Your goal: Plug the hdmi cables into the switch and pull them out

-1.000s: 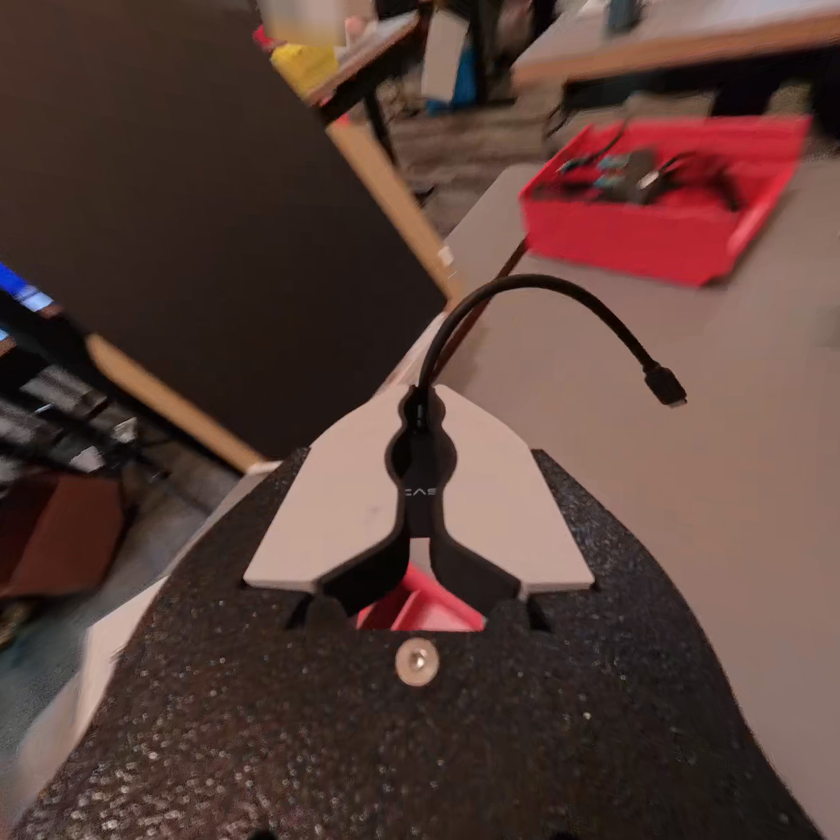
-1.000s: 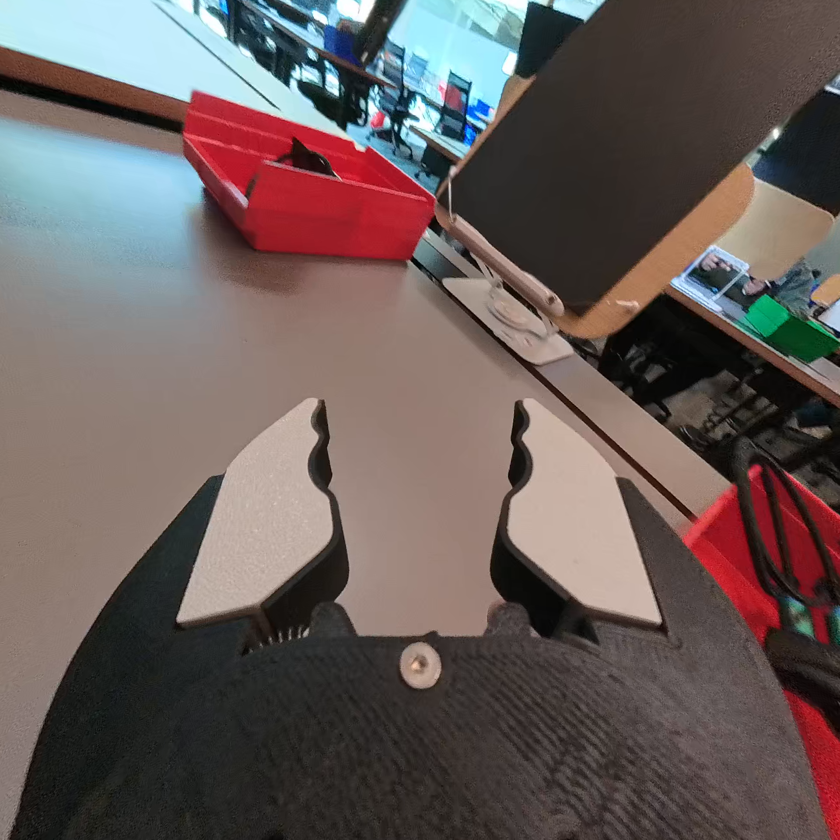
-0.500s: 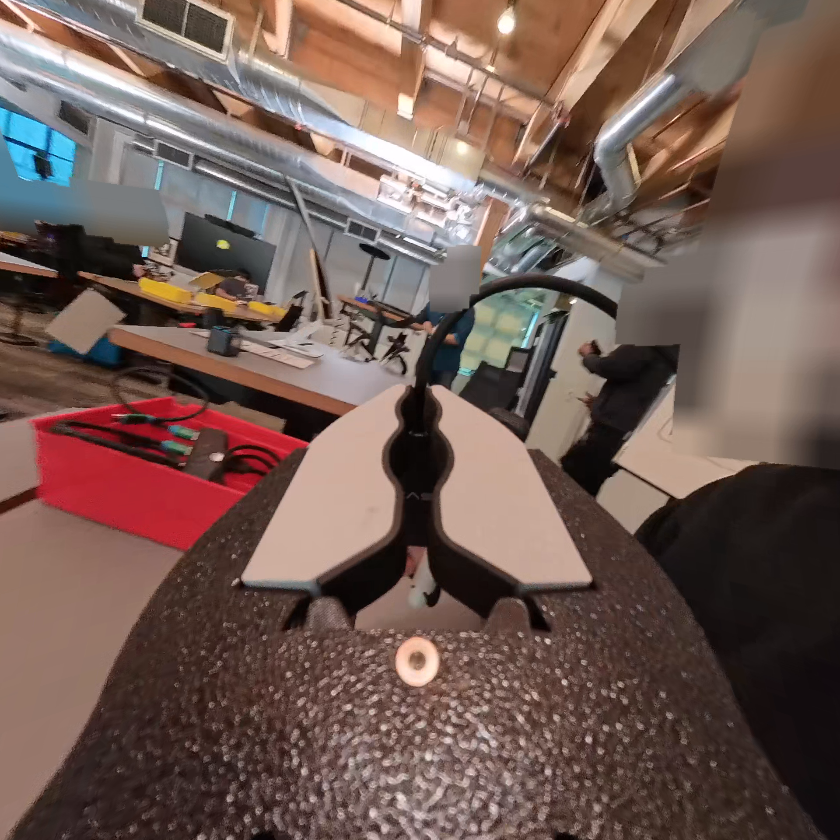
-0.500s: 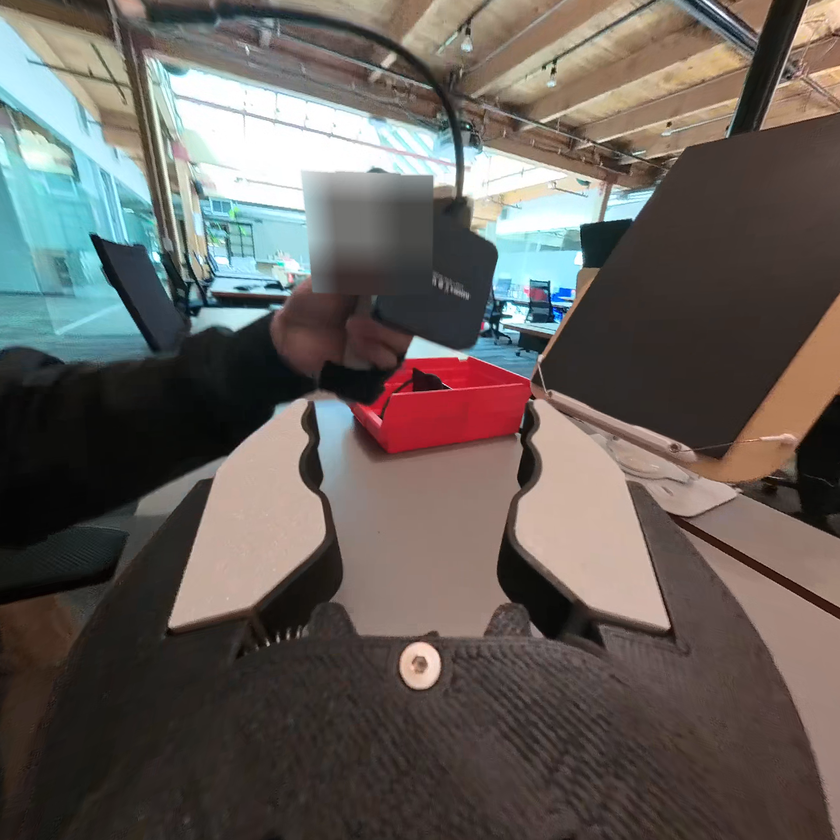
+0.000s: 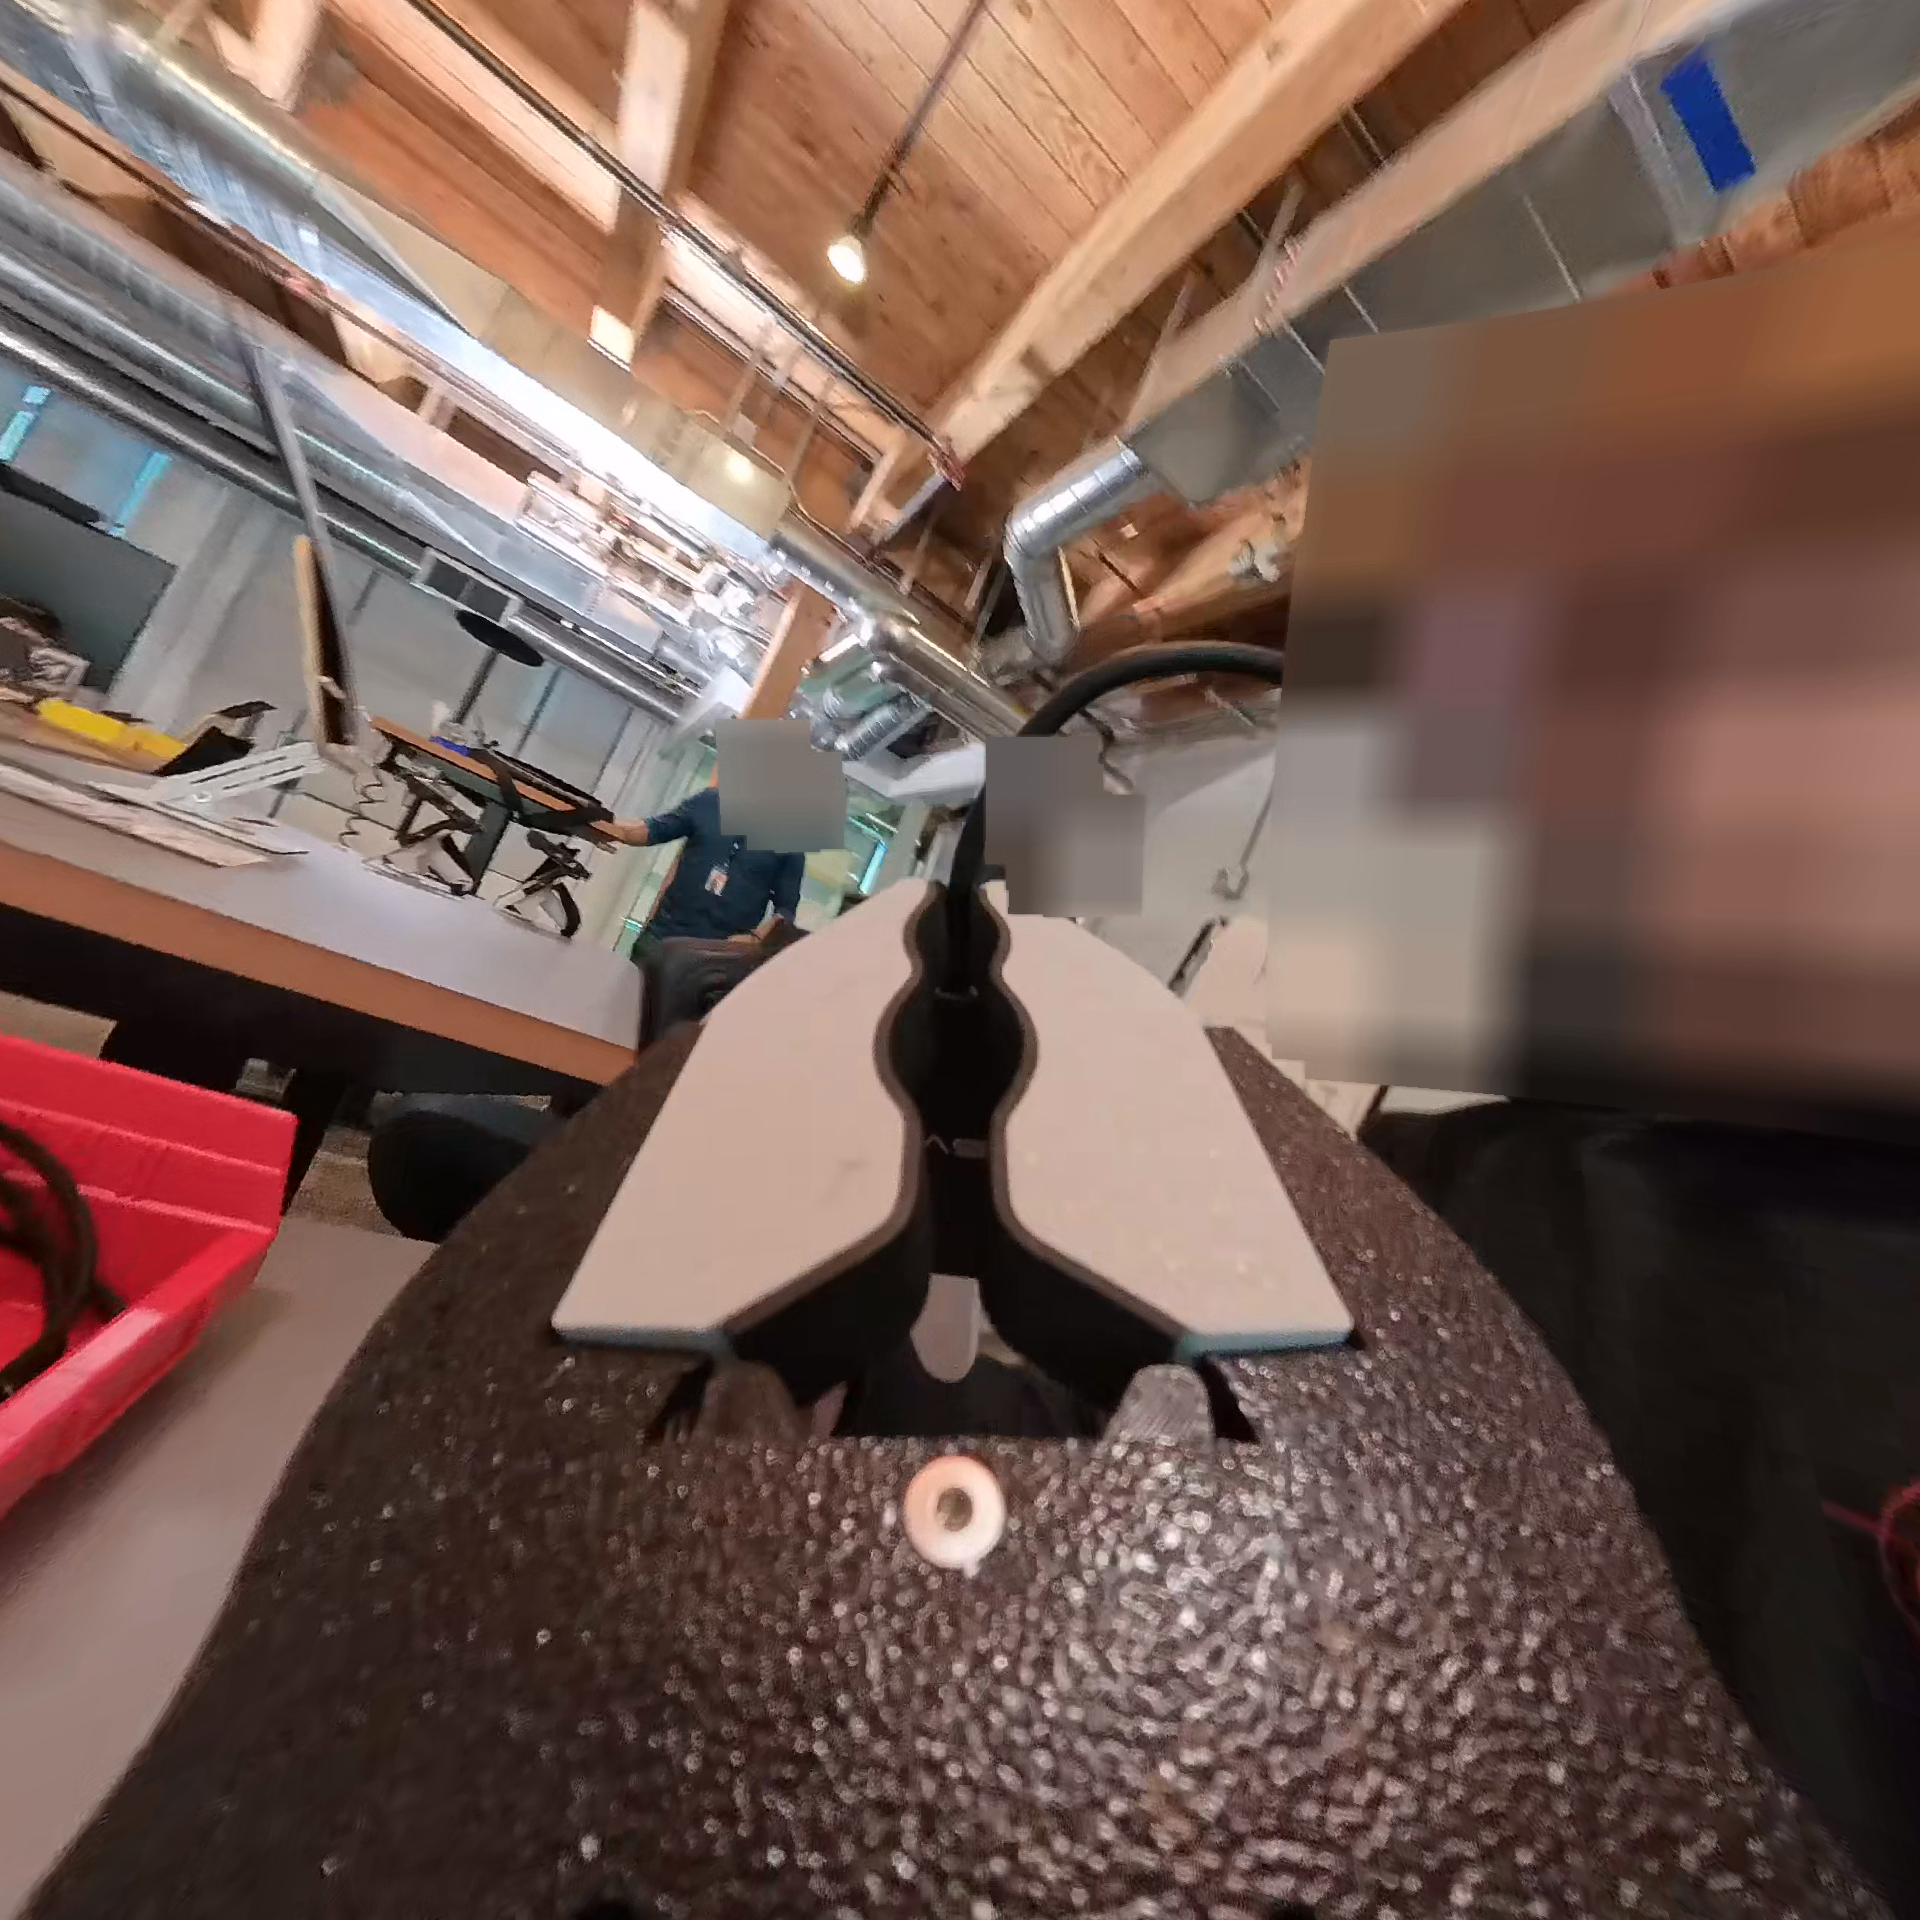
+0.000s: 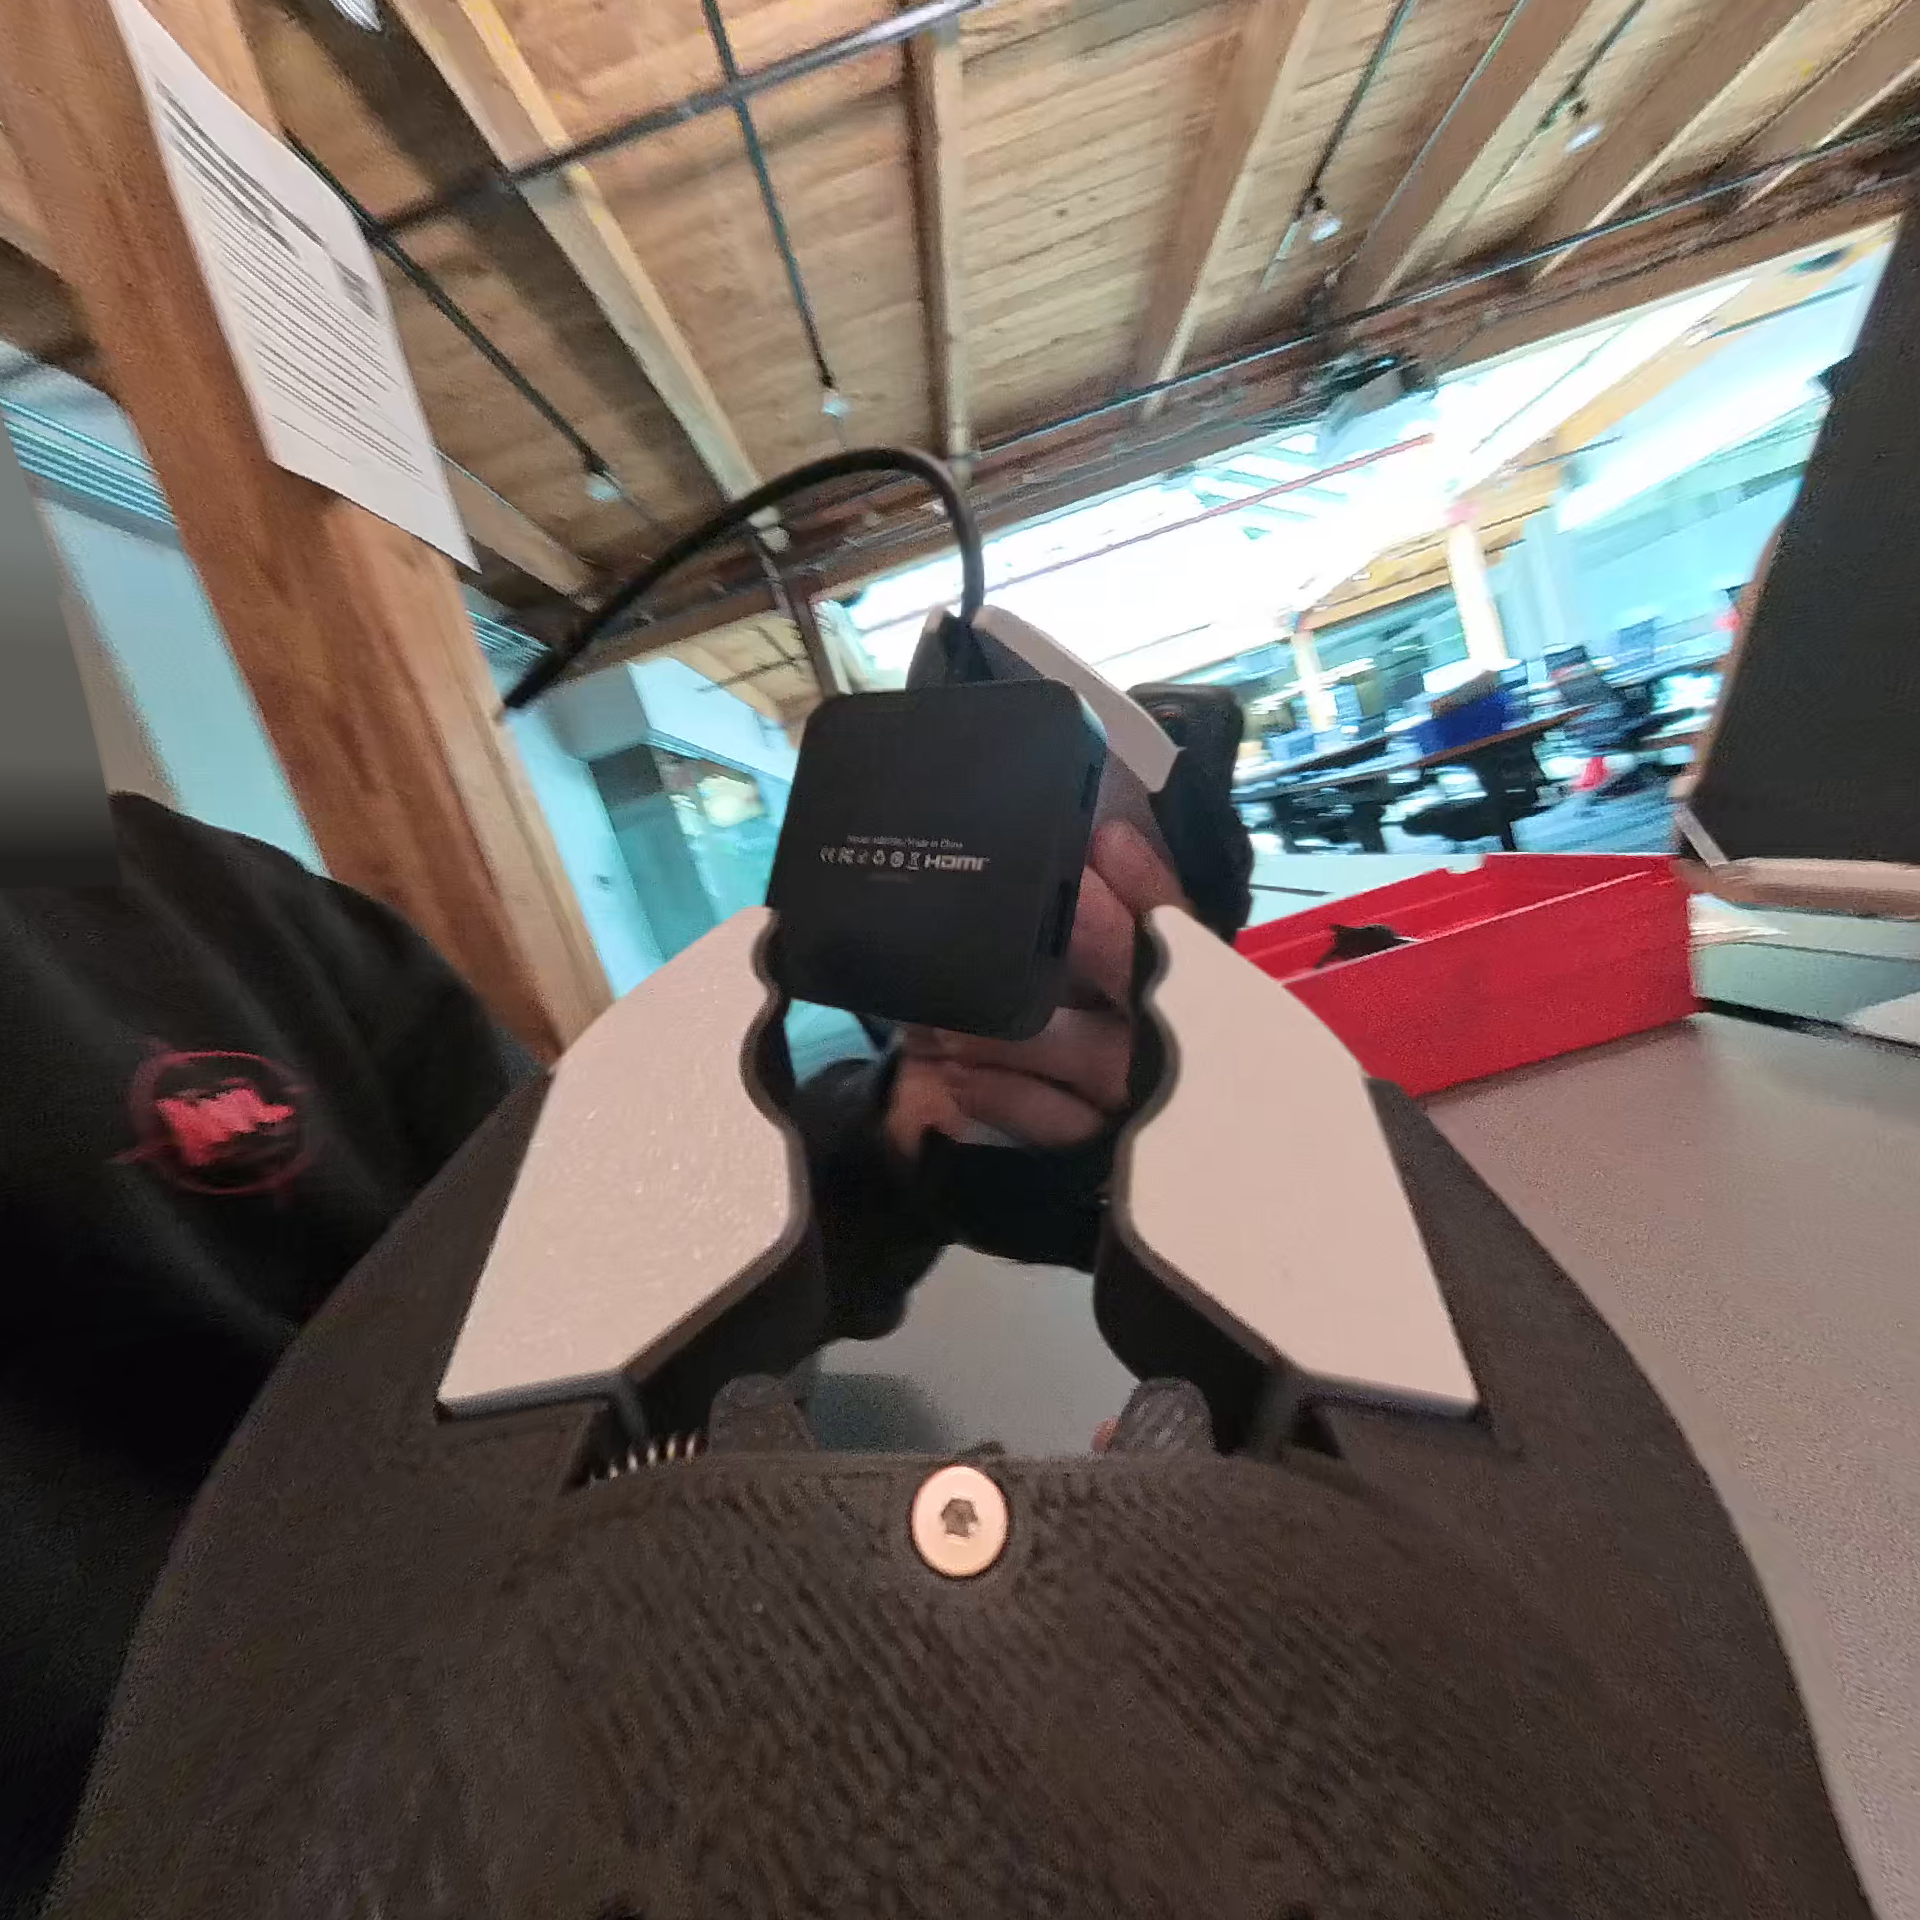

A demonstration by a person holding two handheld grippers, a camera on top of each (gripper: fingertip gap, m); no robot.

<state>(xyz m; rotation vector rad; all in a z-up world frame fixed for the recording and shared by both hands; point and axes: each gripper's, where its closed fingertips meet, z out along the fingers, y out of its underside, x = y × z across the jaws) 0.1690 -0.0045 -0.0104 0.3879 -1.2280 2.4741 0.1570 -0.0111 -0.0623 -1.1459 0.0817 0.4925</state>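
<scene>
Left fingers [image 5: 800, 1132] pinch flat black switch [image 6: 935, 852] | right gripper [image 6: 956, 997] agape

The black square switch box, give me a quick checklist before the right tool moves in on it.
1. Left tool shut on the black square switch box: ok, held edge-on between its fingers.
2. Right tool open: ok, jaws stand wide apart.
3. Box lined up with the right tool's gap: ok, it hangs just beyond the fingertips, slightly tilted.
4. Side ports facing the right tool: cannot tell; slots show only on the box's right edge.
5. Thin black pigtail cable clear: ok, it arcs up and to the left above the box.
6. Hdmi cable ready to plug: not ok, the right tool holds nothing; a red plastic bin sits on the grey table.
</scene>
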